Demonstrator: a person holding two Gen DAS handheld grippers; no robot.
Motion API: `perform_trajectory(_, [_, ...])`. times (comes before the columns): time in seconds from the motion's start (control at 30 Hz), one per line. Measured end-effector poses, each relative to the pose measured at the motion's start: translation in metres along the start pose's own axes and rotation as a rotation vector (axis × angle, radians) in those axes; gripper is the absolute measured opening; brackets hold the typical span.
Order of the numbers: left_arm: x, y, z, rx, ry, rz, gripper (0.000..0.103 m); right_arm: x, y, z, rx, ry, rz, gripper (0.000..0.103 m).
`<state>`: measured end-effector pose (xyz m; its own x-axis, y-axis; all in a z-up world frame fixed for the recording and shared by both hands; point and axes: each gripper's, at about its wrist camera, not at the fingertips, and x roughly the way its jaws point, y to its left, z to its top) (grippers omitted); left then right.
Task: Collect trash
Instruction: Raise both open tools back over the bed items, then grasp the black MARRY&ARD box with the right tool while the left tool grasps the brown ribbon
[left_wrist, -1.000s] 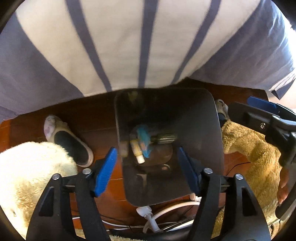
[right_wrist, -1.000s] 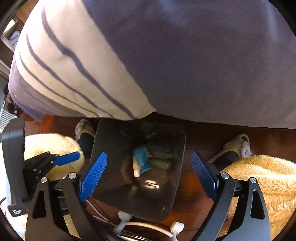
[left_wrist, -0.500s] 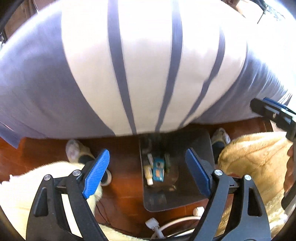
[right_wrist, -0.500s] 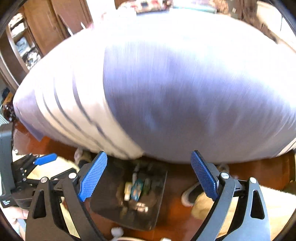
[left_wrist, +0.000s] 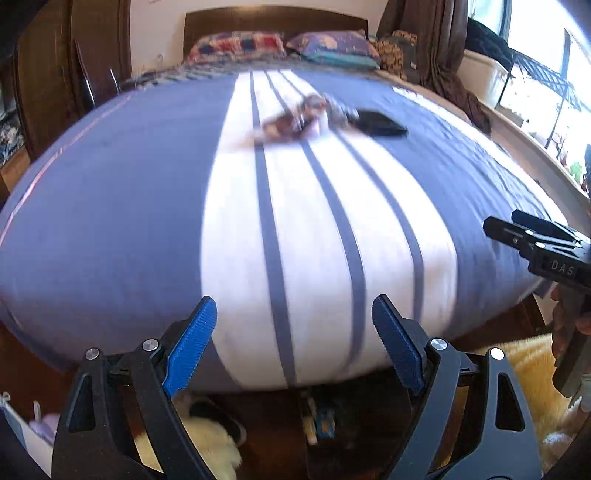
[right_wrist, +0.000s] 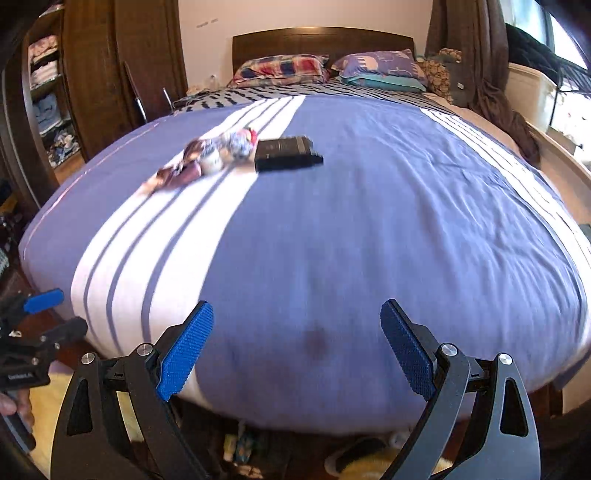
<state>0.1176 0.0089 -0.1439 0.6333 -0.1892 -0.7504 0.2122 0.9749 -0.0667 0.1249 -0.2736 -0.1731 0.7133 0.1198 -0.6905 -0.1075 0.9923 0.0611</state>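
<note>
Both grippers hang above the foot edge of the bed (right_wrist: 332, 229), pointed along its blue-and-white striped cover toward the headboard. The left gripper (left_wrist: 293, 345) has its blue pads spread wide with nothing between them; the right gripper (right_wrist: 295, 349) is likewise spread wide and holds nothing.

The trash (right_wrist: 207, 157), a blurred cluster of crumpled wrappers, lies on the white striped band of the cover, toward the headboard end and left of the bed's middle. Just beside it on its right lies a flat black case (right_wrist: 286, 153); whether the two touch cannot be told through the blur.

On the floor under the foot edge sits a dark bin (left_wrist: 354, 435), mostly hidden behind the left gripper's frame. Inside it, near its left wall, show a pale tube and a blue packet (left_wrist: 325, 421), lying side by side. Fluffy yellow rugs (left_wrist: 528, 373) lie on the wooden floor on either side of the bin. Two pillows (right_wrist: 284, 68) rest against the headboard.
</note>
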Motion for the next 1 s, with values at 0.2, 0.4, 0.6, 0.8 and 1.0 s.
perform_trajectory(0.2, [0.023, 0.016, 0.052, -0.009, -0.026, 0.03, 0.081, 0.033, 0.003, 0.046, -0.014, -0.015, -0.012, 0.093])
perform_trajectory(0.4, [0.051, 0.025, 0.09, -0.005, -0.026, 0.041, 0.081, 0.07, 0.015, 0.087, -0.041, 0.002, 0.019, 0.096])
perform_trajectory(0.6, [0.075, 0.031, 0.12, -0.005, -0.023, 0.031, 0.081, 0.101, 0.016, 0.123, -0.031, -0.013, 0.013, 0.096])
perform_trajectory(0.8, [0.099, 0.032, 0.139, 0.023, -0.011, 0.012, 0.074, 0.131, 0.02, 0.141, -0.049, 0.019, -0.006, 0.095])
perform_trajectory(1.0, [0.115, 0.034, 0.144, 0.027, 0.002, -0.016, 0.061, 0.155, 0.024, 0.148, -0.079, 0.08, -0.03, 0.094])
